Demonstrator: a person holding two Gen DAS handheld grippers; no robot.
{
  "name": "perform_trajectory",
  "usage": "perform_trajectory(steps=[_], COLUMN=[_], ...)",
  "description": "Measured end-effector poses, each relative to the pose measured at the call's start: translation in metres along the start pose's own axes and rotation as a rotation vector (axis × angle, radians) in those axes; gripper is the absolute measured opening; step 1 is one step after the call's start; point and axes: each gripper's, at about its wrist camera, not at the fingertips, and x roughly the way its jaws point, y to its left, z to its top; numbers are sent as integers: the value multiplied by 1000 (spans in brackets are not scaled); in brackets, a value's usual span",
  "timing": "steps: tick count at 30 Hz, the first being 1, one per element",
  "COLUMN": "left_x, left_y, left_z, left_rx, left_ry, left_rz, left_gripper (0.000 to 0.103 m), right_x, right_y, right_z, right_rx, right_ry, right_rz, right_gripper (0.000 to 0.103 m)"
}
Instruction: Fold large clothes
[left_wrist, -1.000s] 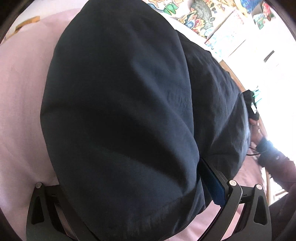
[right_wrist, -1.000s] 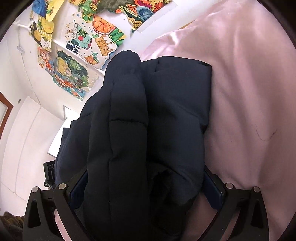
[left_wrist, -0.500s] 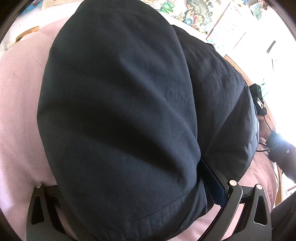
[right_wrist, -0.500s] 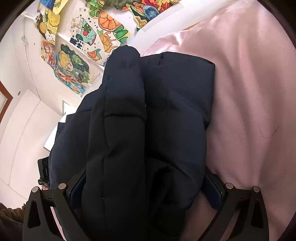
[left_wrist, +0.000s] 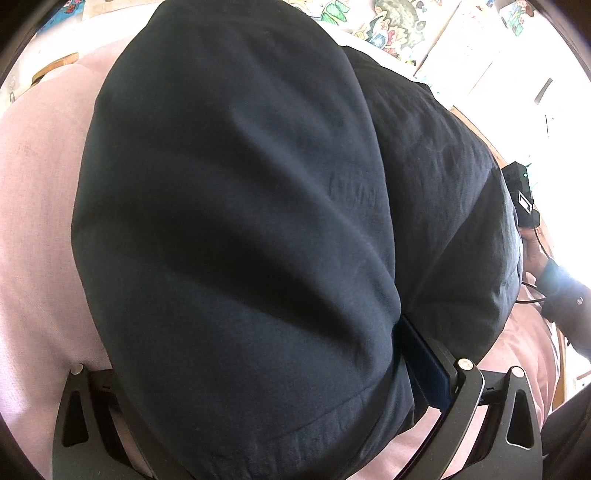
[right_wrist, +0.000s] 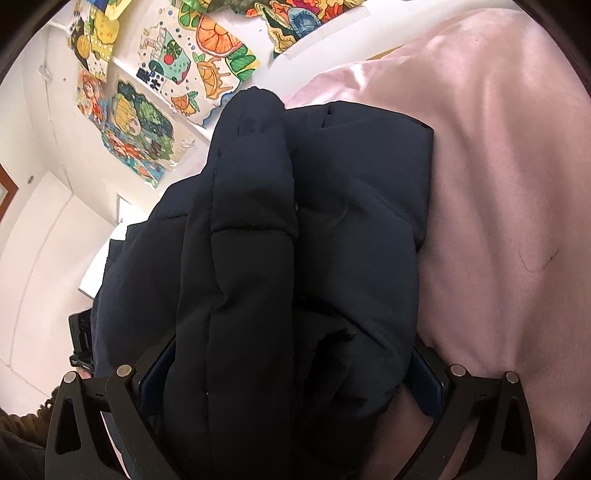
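The left gripper (left_wrist: 266, 417) holds a thick fold of the jacket (left_wrist: 236, 229): the padded cloth fills the whole gap between its jaws and bulges forward and upward from them, hiding most of the left finger. The right gripper (right_wrist: 291, 387) is likewise clamped on the jacket (right_wrist: 295, 258), with a quilted roll rising straight ahead of the jaws and a flatter layer lying to the right of it. Ahead of and beside both sets of jaws, the jacket hangs over or rests on the sheet (right_wrist: 517, 184); whether the lower layers touch it cannot be told.

Risks from here, as judgement:
- Slip. The bundle is bulky and the shell looks smooth; a fast lift or swing could pull cloth out of either grip.
- Uneven fold. If one gripper travels farther than the other, the layers would shear and the edges would not meet.
- Trapped air. The padding may spring back once released, opening the fold.
- Blind placement. The jacket blocks most of both views, so the landing spot ahead of the jaws is poorly seen.

Count: one jacket, two grippers, one sheet. Several drawings (right_wrist: 192, 74) hang on the wall beyond the right jaws; the exact number cannot be told.
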Motion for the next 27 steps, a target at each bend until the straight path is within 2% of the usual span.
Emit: perform_trajectory(steps=[3, 5, 6, 9, 14, 17, 20, 27], left_x=[-2, 0, 0, -5, -18, -27, -41, -101], left_y=[0, -7, -10, -17, -31, -55, -81, -108], left_z=[2, 4, 4, 4, 8, 16, 22, 7], left_rx=[1, 0, -2, -28, -78, -24, 19, -3], left_ry=[6, 3, 1, -19, -38, -17, 2, 32], left_rz=[-6, 3, 7, 34, 97, 194, 273, 255], left_gripper=[101, 99, 97, 81, 34, 22, 18, 17], right_x=[-3, -7, -9, -12, -20, -29, -46, -105], right_y=[3, 4, 4, 9, 25, 44, 76, 156], right_z=[-1, -2, -3, -4, -8, -8, -8, -28], right_rx=[-4, 1, 1, -14, -28, -23, -69, -136], right_ry=[-8, -15, -16, -21, -41, -46, -37, -42], right_rz=[0, 17, 23, 20, -15, -51, -106, -157], right_gripper=[95, 82, 79, 66, 44, 34, 29, 27])
